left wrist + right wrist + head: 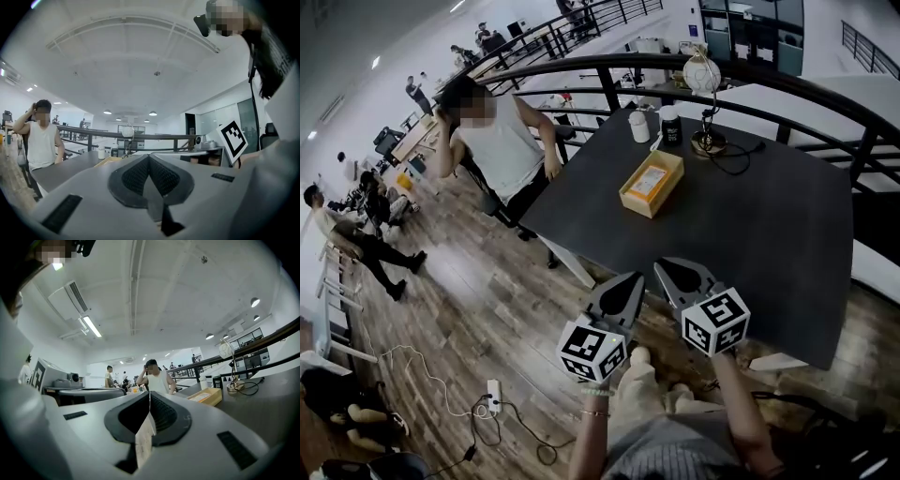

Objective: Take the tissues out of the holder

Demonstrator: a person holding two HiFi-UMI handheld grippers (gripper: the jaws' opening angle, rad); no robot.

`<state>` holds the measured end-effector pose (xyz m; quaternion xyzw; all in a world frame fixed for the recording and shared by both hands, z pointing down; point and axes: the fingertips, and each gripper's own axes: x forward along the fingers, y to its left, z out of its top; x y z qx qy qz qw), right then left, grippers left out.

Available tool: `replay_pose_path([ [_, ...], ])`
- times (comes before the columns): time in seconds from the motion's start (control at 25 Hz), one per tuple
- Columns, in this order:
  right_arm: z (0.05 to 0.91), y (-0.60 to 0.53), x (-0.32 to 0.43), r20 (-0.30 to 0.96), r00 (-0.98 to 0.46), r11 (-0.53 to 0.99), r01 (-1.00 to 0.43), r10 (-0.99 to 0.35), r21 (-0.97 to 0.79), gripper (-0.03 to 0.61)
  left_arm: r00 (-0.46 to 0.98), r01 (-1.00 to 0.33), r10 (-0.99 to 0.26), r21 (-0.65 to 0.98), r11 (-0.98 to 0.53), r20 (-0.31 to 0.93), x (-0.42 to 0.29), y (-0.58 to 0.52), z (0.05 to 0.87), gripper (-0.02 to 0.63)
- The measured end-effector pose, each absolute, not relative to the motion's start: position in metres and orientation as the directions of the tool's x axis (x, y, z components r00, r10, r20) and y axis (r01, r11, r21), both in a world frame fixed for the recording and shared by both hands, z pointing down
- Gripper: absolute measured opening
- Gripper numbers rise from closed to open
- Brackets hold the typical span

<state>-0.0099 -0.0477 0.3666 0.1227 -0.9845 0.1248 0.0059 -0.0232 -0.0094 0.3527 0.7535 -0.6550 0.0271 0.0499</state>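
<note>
The tissue holder (652,184) is a yellow open box on the dark table (769,244), with an orange-and-white tissue pack lying in it. It also shows in the right gripper view, the holder (206,397) to the right beyond the jaws, and in the left gripper view as a yellow edge of the holder (108,161). My left gripper (633,281) and right gripper (666,269) hover side by side at the table's near corner, well short of the holder. The left gripper (149,157) is shut with nothing in it. The right gripper (150,394) is shut too, its pads meeting.
Past the holder stand a white cup (639,126), a dark can (671,127) and a lamp (705,80) with a trailing cable. A person in a white sleeveless top (502,141) stands at the table's left edge. A black railing (787,94) curves behind the table.
</note>
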Motion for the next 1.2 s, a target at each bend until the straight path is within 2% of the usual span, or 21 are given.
replay_pose_path([
  [0.36, 0.374, -0.086, -0.044, 0.056, -0.963, 0.937, -0.269, -0.264, -0.224, 0.014, 0.194, -0.981, -0.977, 0.04, -0.191, 0.092, -0.059, -0.055, 0.359, 0.008],
  [1.2, 0.369, -0.176, -0.136, 0.07, -0.888, 0.862, -0.459, -0.455, -0.217, 0.014, 0.421, -0.907, -0.901, 0.058, -0.417, 0.103, -0.156, -0.15, 0.359, 0.008],
])
